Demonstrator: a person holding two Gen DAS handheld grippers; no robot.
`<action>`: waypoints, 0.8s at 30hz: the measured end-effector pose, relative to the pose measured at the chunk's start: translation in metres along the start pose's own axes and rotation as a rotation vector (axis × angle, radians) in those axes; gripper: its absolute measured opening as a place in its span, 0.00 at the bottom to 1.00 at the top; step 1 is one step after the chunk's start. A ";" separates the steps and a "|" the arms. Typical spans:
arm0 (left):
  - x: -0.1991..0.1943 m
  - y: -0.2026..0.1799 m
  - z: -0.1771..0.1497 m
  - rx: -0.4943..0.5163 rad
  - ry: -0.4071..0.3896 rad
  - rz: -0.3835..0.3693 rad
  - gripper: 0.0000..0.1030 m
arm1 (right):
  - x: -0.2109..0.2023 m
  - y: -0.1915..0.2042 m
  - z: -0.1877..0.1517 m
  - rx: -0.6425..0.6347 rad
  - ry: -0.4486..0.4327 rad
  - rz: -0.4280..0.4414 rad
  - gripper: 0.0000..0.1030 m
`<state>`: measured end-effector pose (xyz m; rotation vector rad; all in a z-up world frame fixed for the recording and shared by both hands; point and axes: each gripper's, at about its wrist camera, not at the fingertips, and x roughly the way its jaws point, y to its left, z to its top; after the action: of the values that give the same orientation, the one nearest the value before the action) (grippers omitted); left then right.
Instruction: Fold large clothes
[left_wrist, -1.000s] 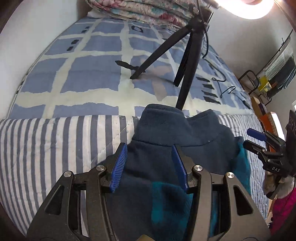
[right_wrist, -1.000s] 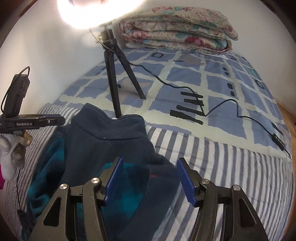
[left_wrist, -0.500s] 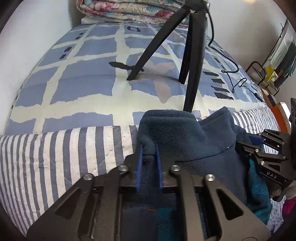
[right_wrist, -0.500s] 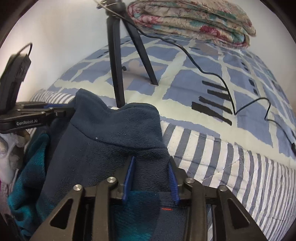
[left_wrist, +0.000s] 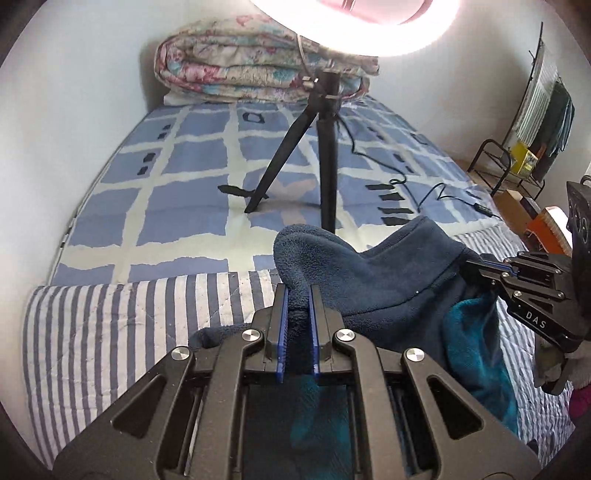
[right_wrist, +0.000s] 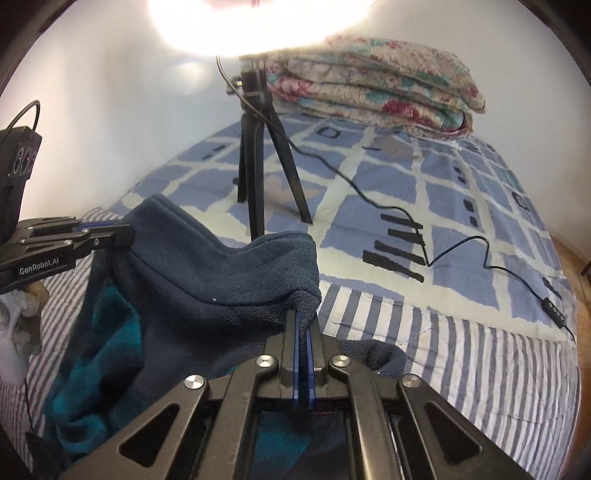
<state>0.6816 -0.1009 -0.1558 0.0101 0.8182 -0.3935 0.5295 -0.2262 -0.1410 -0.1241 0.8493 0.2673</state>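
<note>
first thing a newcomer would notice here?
The navy fleece, up front, pinched at the collar ends by the left gripper and right gripper, whose jaws have just closed on it. Behind it, a tripod stands mid-bed under a glaring ring light; a folded floral quilt lies at the far end.

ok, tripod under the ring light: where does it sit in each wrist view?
Left wrist: tripod stands upper centre on the checked bedspread, behind the fleece collar.
Right wrist: tripod stands upper centre-left, also behind the collar.
Shared landmark: the folded floral quilt at the head of the bed, behind the tripod in both views.
</note>
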 end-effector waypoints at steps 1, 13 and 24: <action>-0.006 -0.001 -0.001 -0.001 -0.005 -0.004 0.07 | -0.007 0.002 0.000 0.001 -0.008 -0.002 0.00; -0.121 -0.032 -0.035 0.026 -0.098 -0.087 0.07 | -0.116 0.027 -0.026 0.004 -0.095 0.052 0.00; -0.233 -0.068 -0.114 0.026 -0.128 -0.143 0.07 | -0.221 0.045 -0.113 0.000 -0.138 0.115 0.00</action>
<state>0.4342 -0.0676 -0.0588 -0.0487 0.6893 -0.5343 0.2957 -0.2478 -0.0489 -0.0559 0.7204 0.3799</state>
